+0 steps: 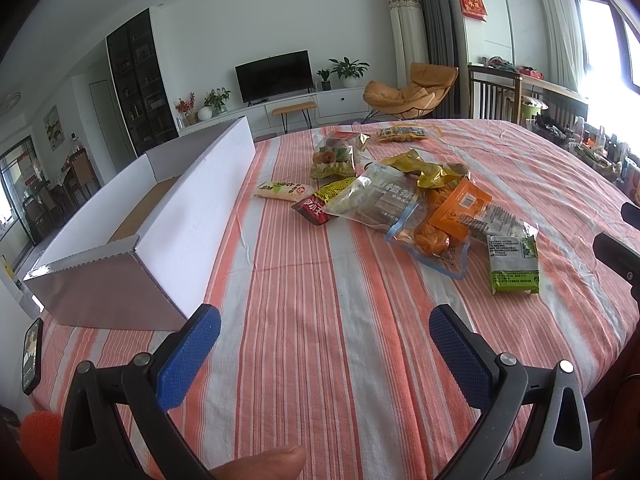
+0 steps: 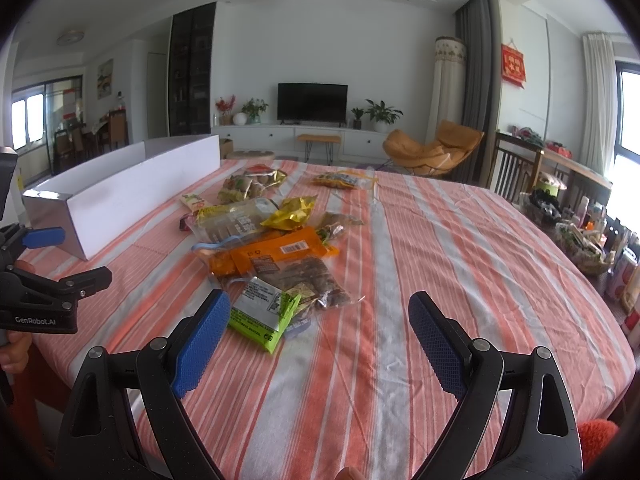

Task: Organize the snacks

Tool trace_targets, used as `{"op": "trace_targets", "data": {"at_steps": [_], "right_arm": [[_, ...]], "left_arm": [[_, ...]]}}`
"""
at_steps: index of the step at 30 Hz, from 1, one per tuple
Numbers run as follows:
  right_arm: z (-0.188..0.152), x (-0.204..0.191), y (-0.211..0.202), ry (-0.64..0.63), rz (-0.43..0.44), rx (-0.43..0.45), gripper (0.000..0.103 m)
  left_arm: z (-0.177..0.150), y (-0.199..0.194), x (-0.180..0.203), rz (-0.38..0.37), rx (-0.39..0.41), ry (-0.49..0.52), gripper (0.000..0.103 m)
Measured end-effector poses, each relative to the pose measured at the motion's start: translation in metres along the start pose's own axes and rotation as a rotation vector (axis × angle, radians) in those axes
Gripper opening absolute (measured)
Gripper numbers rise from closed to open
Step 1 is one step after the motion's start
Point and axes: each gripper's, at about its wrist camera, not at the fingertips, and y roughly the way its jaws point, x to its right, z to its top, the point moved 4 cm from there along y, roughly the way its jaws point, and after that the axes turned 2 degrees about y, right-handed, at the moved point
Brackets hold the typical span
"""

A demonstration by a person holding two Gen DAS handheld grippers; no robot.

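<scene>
A pile of snack packets lies on the striped tablecloth: a green packet [image 1: 514,266] [image 2: 266,312], an orange packet [image 1: 460,206] [image 2: 280,254], a clear bag with a blue edge [image 1: 380,200], a yellow foil bag [image 1: 424,170] [image 2: 290,212] and a small white packet [image 1: 282,191]. A long white open box [image 1: 192,216] [image 2: 128,196] stands left of the pile. My left gripper [image 1: 324,338] is open and empty above bare cloth, short of the pile. My right gripper [image 2: 320,328] is open and empty, its left finger just near the green packet.
A phone [image 1: 32,356] lies at the table's left edge beside the box. The left gripper shows at the left of the right wrist view [image 2: 48,276]. Another packet [image 1: 404,134] lies at the far side. Clutter lines the right beyond the table edge [image 2: 580,232].
</scene>
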Motion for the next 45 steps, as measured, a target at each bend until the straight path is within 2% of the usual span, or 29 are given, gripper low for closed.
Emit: {"op": "trace_targets", "data": {"at_steps": [45], "right_arm": [[-0.0013, 0.0013, 0.0005, 0.005, 0.001, -0.008, 0.093]], "left_arm": [[-0.0022, 0.0012, 0.0019, 0.003, -0.007, 0.006, 0.103]]}}
